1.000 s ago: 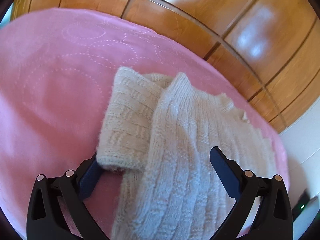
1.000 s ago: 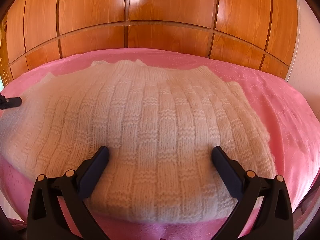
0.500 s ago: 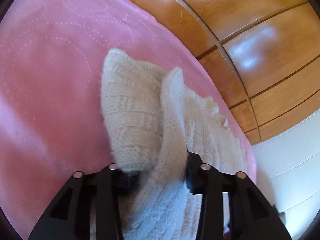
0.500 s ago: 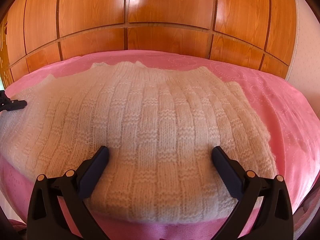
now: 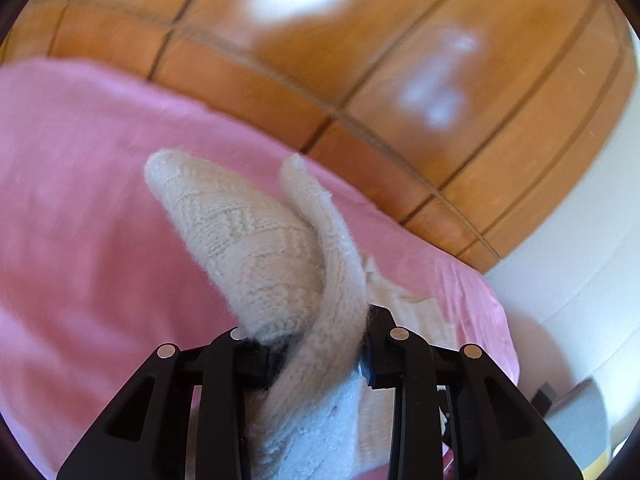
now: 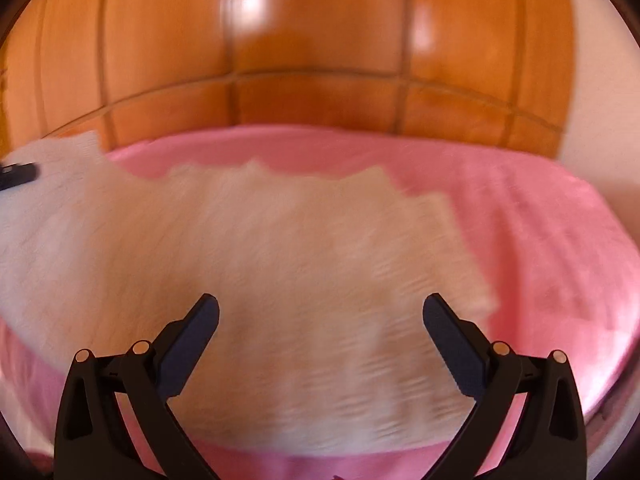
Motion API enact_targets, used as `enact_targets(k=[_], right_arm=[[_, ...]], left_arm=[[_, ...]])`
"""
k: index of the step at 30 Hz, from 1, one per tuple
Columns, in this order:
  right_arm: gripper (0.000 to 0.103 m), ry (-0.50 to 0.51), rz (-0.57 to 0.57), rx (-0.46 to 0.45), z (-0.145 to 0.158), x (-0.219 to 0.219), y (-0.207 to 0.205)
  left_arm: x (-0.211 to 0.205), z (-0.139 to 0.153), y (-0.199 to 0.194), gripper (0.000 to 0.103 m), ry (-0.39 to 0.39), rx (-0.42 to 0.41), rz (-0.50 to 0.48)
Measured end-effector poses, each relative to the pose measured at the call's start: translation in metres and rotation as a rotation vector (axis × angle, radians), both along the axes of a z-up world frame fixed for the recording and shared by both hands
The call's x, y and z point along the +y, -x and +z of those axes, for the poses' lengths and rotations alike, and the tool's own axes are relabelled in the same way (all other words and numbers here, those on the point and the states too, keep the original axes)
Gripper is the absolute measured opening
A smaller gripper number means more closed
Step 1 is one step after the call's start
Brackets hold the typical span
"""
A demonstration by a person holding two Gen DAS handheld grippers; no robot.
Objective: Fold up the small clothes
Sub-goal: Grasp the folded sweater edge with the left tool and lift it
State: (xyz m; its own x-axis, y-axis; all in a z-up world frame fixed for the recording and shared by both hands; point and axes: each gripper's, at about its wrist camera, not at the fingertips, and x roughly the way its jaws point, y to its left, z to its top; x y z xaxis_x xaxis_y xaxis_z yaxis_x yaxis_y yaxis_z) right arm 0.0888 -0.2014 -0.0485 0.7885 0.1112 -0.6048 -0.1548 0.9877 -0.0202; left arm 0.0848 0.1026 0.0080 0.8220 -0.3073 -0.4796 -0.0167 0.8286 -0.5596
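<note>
Pink bedspread below left tongs pinching raised sweater.

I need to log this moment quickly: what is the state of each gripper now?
Left gripper: closed on the cream knit sweater.
Right gripper: open, holding nothing, over the sweater.

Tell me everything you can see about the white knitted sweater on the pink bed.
The sweater is cream, fuzzy, chunky knit with a ribbed block pattern. Most of it lies flat on the pink bedspread. The left gripper is shut on one bunched end, lifting it. The right gripper hovers open above the body; whether it touches is unclear.
</note>
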Motion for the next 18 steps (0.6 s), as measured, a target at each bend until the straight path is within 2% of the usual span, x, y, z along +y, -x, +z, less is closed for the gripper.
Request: enact_targets(k=[4, 10, 15, 18], right_arm=[[0.101, 0.048, -0.064, 0.06, -0.005, -0.019, -0.011], [0.101, 0.067, -0.174, 0.111, -0.008, -0.051, -0.012], [0.101, 0.053, -0.25, 0.124, -0.013, -0.085, -0.014], [0.101, -0.048, -0.239, 0.186, -0.032, -0.095, -0.018]], left_arm=[[-0.029, 0.023, -0.008, 0.029, -0.028, -0.054, -0.078], [-0.085, 0.045, -0.027, 0.029, -0.067, -0.109, -0.217], [-0.133, 0.044, -0.042, 0.029, -0.096, -0.124, -0.322], [-0.159, 0.033, -0.054, 0.029, -0.096, -0.098, -0.371]])
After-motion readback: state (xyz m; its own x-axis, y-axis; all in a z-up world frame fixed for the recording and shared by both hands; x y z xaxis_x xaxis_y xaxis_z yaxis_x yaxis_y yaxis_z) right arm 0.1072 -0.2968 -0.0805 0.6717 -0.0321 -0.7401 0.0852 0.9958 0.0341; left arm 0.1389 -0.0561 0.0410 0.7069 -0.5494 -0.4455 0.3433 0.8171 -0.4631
